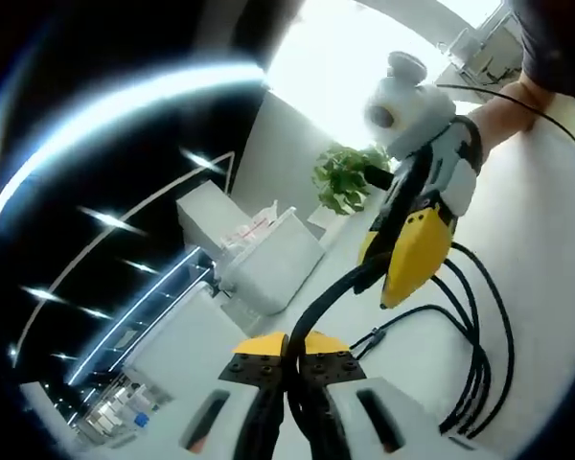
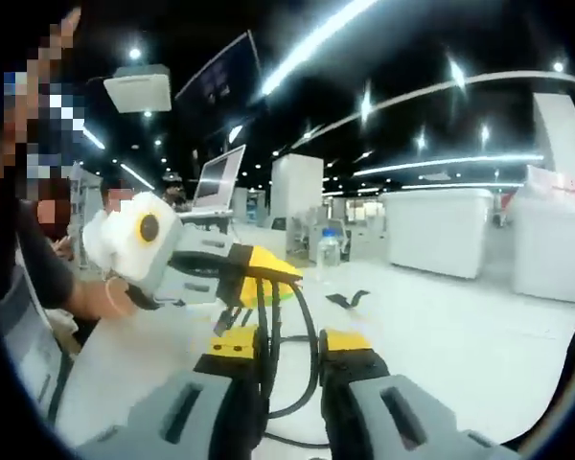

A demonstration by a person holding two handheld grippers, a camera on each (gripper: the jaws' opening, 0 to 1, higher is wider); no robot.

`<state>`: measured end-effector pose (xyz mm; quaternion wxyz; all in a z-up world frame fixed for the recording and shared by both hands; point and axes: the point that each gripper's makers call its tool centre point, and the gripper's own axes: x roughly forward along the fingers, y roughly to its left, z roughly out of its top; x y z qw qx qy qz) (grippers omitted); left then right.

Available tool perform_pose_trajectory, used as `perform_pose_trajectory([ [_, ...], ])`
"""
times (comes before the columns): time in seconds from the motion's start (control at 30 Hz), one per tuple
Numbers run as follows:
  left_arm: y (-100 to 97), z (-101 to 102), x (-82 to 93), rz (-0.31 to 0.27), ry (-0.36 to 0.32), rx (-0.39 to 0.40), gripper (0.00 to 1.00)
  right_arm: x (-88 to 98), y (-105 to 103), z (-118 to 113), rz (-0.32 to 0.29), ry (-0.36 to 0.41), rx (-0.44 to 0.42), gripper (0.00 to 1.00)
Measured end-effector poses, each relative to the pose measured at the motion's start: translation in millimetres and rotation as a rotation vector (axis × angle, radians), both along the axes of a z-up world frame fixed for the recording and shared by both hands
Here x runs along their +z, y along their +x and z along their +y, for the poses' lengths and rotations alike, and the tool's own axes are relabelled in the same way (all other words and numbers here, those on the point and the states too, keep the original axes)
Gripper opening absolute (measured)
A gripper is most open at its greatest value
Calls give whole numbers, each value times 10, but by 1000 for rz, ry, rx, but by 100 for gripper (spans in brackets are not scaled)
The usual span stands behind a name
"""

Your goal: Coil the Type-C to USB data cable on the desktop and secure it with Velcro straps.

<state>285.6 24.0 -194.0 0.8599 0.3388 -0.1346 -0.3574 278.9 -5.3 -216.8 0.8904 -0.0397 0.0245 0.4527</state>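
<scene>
**Both grippers hold one black cable above the white table**

In the left gripper view, the left gripper [image 1: 289,369] has its two yellow-tipped jaws closed on the black cable [image 1: 474,355]. The cable rises from between the jaws and bends up toward the right gripper [image 1: 402,251], which comes in from the right with a hand behind it. Its jaws are pressed together on the same cable. Under it, several black loops, about three or four, hang together and lie on the white table [image 1: 546,249], near its right edge. One cable end with a plug [image 1: 369,338] lies on the table just beside the loops.

In the right gripper view, the right gripper [image 2: 289,347] has the two jaws a little apart, with cable strands [image 2: 268,331] passing between them. One small black strap [image 2: 348,299] lies alone on the table [image 2: 460,326], well apart from the grippers. One clear bottle [image 2: 329,251] stands further back. One green plant [image 1: 348,175] stands at the far edge.
</scene>
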Motion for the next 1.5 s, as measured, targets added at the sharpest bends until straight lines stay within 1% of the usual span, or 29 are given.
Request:
perform_pose_trajectory([
  [0.03,-14,-15,-10,25,-15,-16,5,-20,14,-18,4,-9,-3,14],
  [0.07,-19,-23,-18,43,-25,-25,5,-54,23,-48,-10,-45,-8,7],
  [0.1,-21,-30,-24,57,-31,-36,5,-56,26,-53,-37,-69,-1,5],
  [0.13,-13,-24,-34,64,-29,-37,5,-60,12,-44,-40,-86,17,4],
  [0.2,3,-11,-58,75,-27,-42,5,-47,-5,-33,-14,-78,27,3],
  [0.3,2,-14,-59,104,-58,-68,5,-31,-51,-27,67,-15,73,2],
  [0.33,2,-19,-60,110,-70,-77,6,-27,-42,-44,72,-8,80,2],
  [0.43,2,-31,-89,115,-67,-84,9,-37,-46,-50,86,9,101,2],
  [0.5,12,-35,-135,100,-35,-77,13,-39,-64,-36,90,11,115,2],
  [0.6,4,-47,-164,95,-17,-82,11,-43,-119,-3,93,16,141,2],
  [0.7,-4,-52,-168,106,-22,-89,9,-64,-132,2,89,8,144,2],
  [0.77,4,-36,-156,149,-62,-93,6,-105,-107,-6,86,2,131,3],
  [0.87,20,-24,-165,160,-63,-92,5,-122,-95,13,64,25,129,4],
  [0.9,25,-20,-178,159,-57,-88,5,-115,-110,22,38,20,143,6],
  [0.97,44,-9,-201,150,-40,-71,5,-72,-109,18,-9,21,147,16],
  [1.0,49,-3,-206,146,-33,-65,5,-24,-128,11,-15,46,156,20],
  [1.03,51,2,-203,144,-33,-63,5,74,-164,4,9,115,179,22],
  [1.07,53,6,-199,145,-34,-60,5,174,-162,-25,16,179,185,21],
  [1.13,60,20,-185,136,-32,-51,5,355,-83,-141,6,293,156,21],
  [1.17,63,26,-176,127,-29,-47,5,391,-16,-213,11,323,124,20],
  [1.2,60,29,-168,123,-29,-46,5,366,87,-293,26,322,73,19],
  [1.23,62,34,-159,119,-30,-43,5,249,229,-400,26,253,-10,18],
  [1.27,60,37,-146,115,-32,-40,5,142,318,-454,19,186,-57,18],
  [1.3,59,43,-136,111,-33,-37,5,64,356,-474,25,150,-75,18],
  [1.33,55,46,-123,105,-34,-35,5,-52,397,-490,46,106,-95,18],
  [1.37,57,53,-109,98,-35,-32,5,-153,424,-487,84,91,-108,18],
  [1.4,57,57,-99,92,-35,-29,5,-255,436,-477,140,79,-118,18],
  [1.43,58,64,-84,86,-35,-25,5,-329,439,-458,176,70,-118,19],
  [1.5,53,76,-52,77,-42,-23,5,-405,463,-440,184,50,-126,22],
])
